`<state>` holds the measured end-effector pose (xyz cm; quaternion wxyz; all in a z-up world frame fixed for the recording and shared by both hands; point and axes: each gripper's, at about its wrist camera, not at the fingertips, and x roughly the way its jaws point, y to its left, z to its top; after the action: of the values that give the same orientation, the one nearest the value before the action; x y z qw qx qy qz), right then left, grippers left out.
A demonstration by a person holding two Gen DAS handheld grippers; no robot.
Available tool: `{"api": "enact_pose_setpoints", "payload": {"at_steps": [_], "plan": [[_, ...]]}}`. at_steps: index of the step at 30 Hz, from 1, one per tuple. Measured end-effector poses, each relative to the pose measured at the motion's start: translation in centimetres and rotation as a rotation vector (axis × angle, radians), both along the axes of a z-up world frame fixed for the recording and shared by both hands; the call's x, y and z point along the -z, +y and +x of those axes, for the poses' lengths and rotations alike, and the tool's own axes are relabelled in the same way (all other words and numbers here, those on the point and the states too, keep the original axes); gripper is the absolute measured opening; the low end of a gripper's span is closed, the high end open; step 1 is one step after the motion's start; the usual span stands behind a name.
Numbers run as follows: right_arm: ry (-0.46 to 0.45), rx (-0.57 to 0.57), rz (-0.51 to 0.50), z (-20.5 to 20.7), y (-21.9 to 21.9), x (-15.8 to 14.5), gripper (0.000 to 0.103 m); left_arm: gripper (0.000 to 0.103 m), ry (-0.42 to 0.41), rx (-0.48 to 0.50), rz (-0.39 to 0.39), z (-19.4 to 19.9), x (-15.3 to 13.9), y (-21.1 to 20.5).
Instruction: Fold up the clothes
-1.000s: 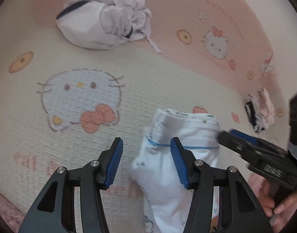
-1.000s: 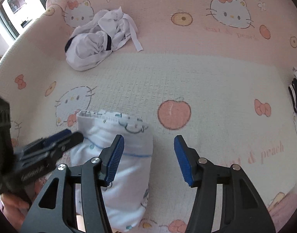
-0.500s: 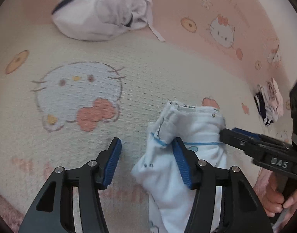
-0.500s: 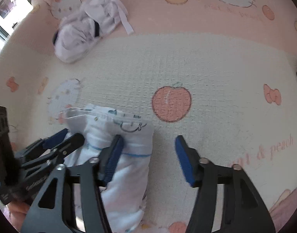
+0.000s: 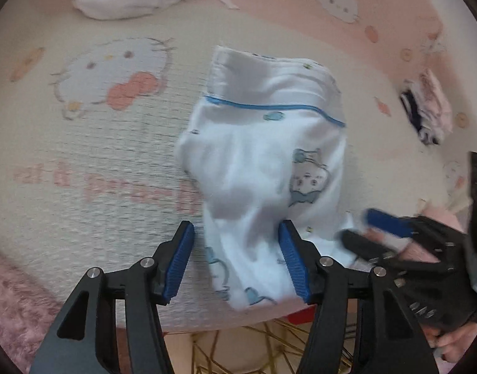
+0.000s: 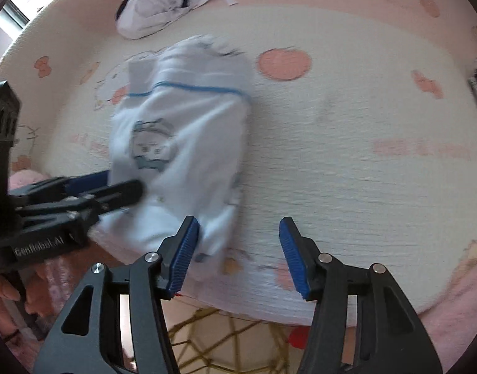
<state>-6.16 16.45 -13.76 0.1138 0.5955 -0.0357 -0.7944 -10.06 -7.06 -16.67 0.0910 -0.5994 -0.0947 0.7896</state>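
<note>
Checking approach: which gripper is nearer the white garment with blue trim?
Left. The left gripper straddles the white garment's near end, jaws open; the right gripper sits beside its edge, mostly over bare blanket.

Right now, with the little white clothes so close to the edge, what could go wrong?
1. The folded white garment has its near end at the front edge of the Hello Kitty blanket; it might slide off.
2. Both the left gripper and the right gripper have open jaws, so nothing holds the fold, and it may spring open.

left tongs body, white lettering, seemingly "Cenlobot AI"
</note>
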Motion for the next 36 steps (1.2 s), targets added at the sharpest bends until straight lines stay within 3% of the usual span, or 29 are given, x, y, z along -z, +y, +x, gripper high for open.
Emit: {"api": "enact_pose_setpoints", "payload": {"at_steps": [3, 5, 8, 12, 18, 21, 23, 25, 30, 33, 34, 36], "plan": [[0.088, -0.069, 0.003, 1.6, 0.8, -1.8, 0.055, 0.059, -0.01, -0.088, 0.064, 1.0, -0.4, -0.9], [0.129, -0.148, 0.02, 3.3, 0.3, -2.4, 0.055, 0.059, -0.001, -0.078, 0.061, 1.5, -0.6, -0.2], [0.109, -0.176, 0.034, 4.3, -0.8, -1.4, 0.055, 0.059, 0.025, -0.033, 0.005, 1.7, -0.9, 1.0], [0.096, -0.183, -0.002, 4.1, -1.9, -0.7, 0.054, 0.059, 0.044, -0.027, 0.022, 1.7, -1.0, 1.2], [0.044, -0.198, 0.055, 3.5, -3.1, 0.9, 0.052, 0.062, 0.022, -0.016, -0.005, 1.6, 0.1, 1.1], [0.048, -0.125, 0.063, 3.0, -1.8, 0.6, 0.052, 0.064, 0.017, -0.012, -0.017, 1.6, 0.3, 0.7], [0.028, -0.104, -0.004, 2.7, -0.6, 0.7, 0.053, 0.065, 0.013, -0.008, 0.008, 1.4, 0.3, 0.4], [0.034, -0.117, -0.008, 2.9, -0.4, 0.6, 0.053, 0.065, 0.009, -0.029, 0.051, 1.3, 0.2, -0.3], [0.039, -0.117, 0.094, 3.4, 0.0, 0.3, 0.053, 0.065, -0.004, -0.096, 0.116, 1.5, 0.3, -2.1], [0.036, -0.058, 0.154, 3.2, 1.3, 0.5, 0.052, 0.065, -0.016, -0.114, 0.17, 1.5, 0.4, -2.7], [0.032, -0.027, 0.137, 2.9, 2.0, 0.3, 0.052, 0.065, -0.031, -0.12, 0.215, 1.5, 0.7, -2.9], [0.005, 0.048, -0.036, 2.5, 3.8, -0.5, 0.053, 0.065, -0.05, -0.128, 0.278, 1.5, 0.9, -3.3]]}}
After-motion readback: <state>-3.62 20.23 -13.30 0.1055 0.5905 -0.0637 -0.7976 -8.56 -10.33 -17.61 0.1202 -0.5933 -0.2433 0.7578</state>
